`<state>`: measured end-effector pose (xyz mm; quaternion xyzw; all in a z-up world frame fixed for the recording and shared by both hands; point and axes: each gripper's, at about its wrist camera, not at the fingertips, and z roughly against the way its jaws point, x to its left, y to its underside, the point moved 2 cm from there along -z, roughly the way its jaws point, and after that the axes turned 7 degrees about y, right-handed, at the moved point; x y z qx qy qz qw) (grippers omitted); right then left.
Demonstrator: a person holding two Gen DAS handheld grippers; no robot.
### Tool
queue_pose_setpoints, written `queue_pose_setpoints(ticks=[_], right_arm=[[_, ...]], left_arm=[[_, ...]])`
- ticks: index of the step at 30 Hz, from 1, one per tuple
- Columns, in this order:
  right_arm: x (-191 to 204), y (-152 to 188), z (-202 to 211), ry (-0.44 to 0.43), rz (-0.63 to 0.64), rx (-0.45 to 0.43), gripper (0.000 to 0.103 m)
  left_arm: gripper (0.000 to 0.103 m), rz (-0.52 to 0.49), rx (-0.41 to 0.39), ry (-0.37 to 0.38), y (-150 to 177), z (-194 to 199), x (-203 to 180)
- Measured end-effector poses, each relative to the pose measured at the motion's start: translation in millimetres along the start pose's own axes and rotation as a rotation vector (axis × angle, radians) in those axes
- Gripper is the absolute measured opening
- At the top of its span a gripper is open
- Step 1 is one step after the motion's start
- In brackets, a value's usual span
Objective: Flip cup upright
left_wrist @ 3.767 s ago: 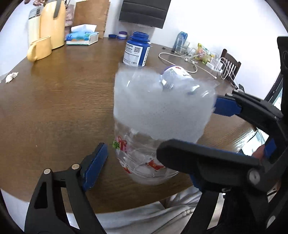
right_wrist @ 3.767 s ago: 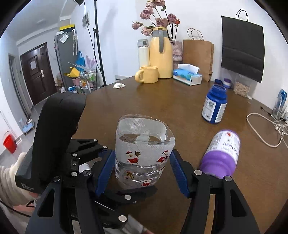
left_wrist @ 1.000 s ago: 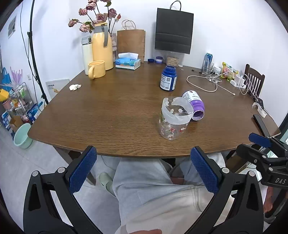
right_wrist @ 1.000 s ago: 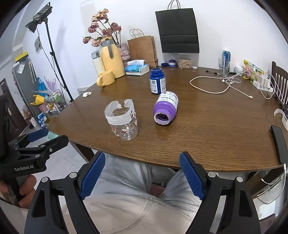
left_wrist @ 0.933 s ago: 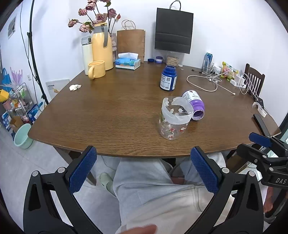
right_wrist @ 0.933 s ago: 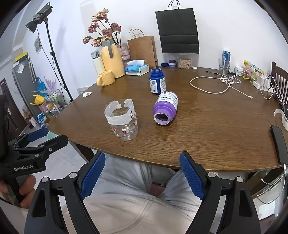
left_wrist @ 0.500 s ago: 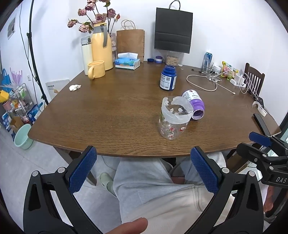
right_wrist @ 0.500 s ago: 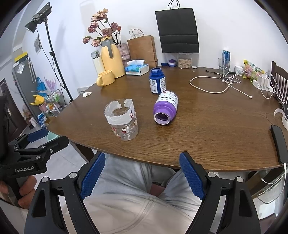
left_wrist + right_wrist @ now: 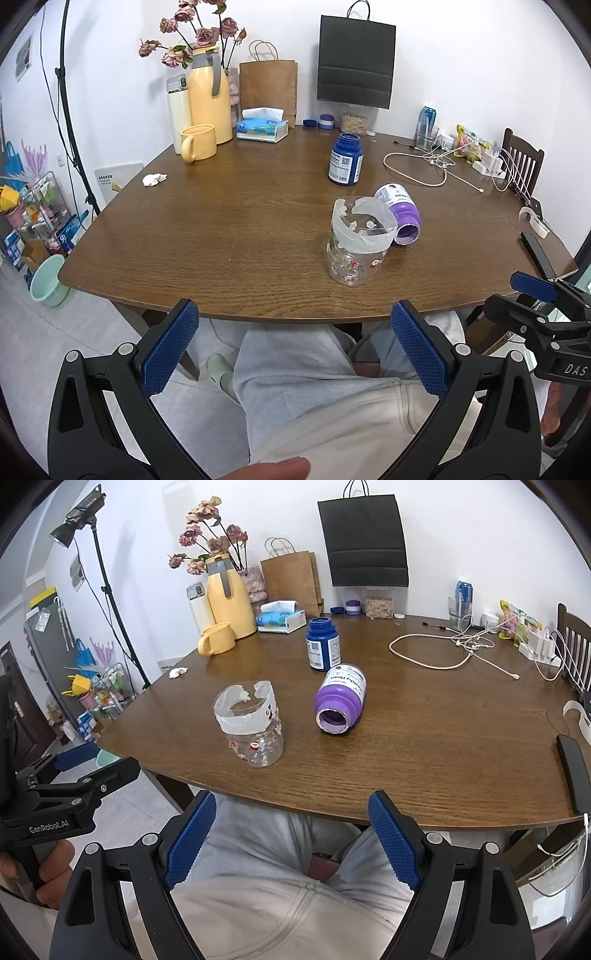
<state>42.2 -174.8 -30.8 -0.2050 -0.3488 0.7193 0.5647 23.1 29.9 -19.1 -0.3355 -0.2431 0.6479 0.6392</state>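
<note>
I see the cup (image 9: 357,246) upright at centre frame near the front edge of the brown wooden table (image 9: 229,221), white wall behind, with my left gripper (image 9: 291,347) and right gripper (image 9: 291,834) both spread wide, empty, low in frame.

I count two grippers, my left gripper (image 9: 293,347) and my right gripper (image 9: 291,834). One clear cup (image 9: 251,725). Two pill bottles, one blue bottle (image 9: 322,648), one purple bottle (image 9: 340,698). One yellow mug (image 9: 217,638), one tissue box (image 9: 281,621).
</note>
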Motion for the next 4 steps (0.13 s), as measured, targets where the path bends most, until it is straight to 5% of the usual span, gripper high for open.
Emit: queue_pose_setpoints(ticks=[4], right_arm=[[0.0, 0.1, -0.2, -0.001, 0.001, -0.002, 0.088]], left_arm=[[0.103, 0.001, 0.003, 0.003, 0.0, -0.4, 0.1]])
